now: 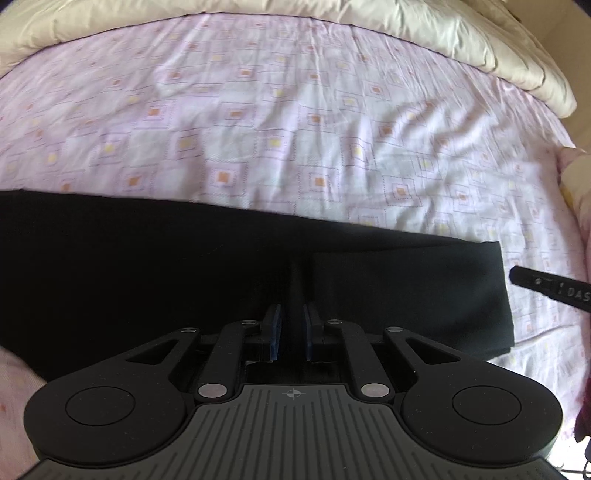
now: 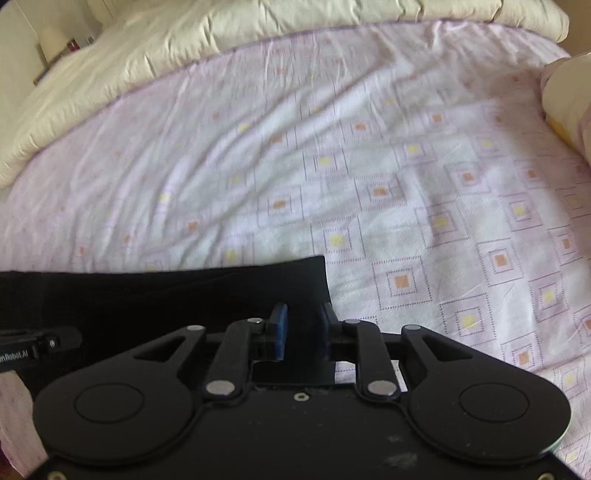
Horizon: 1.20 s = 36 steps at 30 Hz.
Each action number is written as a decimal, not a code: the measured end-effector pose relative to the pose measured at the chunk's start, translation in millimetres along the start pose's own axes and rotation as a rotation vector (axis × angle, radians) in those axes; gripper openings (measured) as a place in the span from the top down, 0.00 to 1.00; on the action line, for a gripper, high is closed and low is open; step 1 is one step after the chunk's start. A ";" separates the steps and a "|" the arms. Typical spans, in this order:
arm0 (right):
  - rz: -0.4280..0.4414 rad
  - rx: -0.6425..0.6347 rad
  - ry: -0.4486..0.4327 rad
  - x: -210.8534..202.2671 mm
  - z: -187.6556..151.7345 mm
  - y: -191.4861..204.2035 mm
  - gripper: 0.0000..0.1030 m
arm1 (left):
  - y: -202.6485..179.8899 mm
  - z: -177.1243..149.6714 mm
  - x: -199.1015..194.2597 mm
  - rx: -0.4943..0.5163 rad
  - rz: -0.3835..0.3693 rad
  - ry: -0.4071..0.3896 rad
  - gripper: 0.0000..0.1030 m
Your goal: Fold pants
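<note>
Left wrist view: my left gripper [image 1: 292, 332] points down at the black pants [image 1: 147, 266], which lie flat on the pink patterned sheet [image 1: 295, 110] and run off to the gripper's left. The jaws are nearly together, pinching a raised ridge of the dark fabric between the blue pads [image 1: 275, 332]. The pants' end edge is to the right of it, and the tip of the right gripper [image 1: 546, 286] sits just past that edge (only its tip shows). A cream duvet [image 1: 424, 29] lies bunched far ahead.

Right wrist view: the right gripper [image 2: 303, 332] is over the end corner of the pants [image 2: 166, 295]. Its jaws stand parted, fabric between them, pads not pressing. The left gripper [image 2: 37, 343] shows at the left edge.
</note>
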State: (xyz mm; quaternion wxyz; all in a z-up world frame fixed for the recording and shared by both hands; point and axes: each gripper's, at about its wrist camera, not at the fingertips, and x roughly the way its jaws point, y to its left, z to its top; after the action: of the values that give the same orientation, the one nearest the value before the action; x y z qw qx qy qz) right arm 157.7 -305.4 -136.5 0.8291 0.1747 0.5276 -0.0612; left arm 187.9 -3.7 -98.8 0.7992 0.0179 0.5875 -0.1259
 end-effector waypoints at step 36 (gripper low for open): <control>0.299 -0.282 0.048 -85.3 -133.5 89.3 0.65 | 26.5 -134.3 -91.8 -0.071 0.226 -0.129 0.88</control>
State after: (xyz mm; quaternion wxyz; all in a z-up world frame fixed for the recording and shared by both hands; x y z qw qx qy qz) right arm 32.1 -182.0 -91.0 0.8324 0.1344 0.5188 0.1412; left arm 42.8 62.2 -56.8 0.8444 0.0474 0.5334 -0.0152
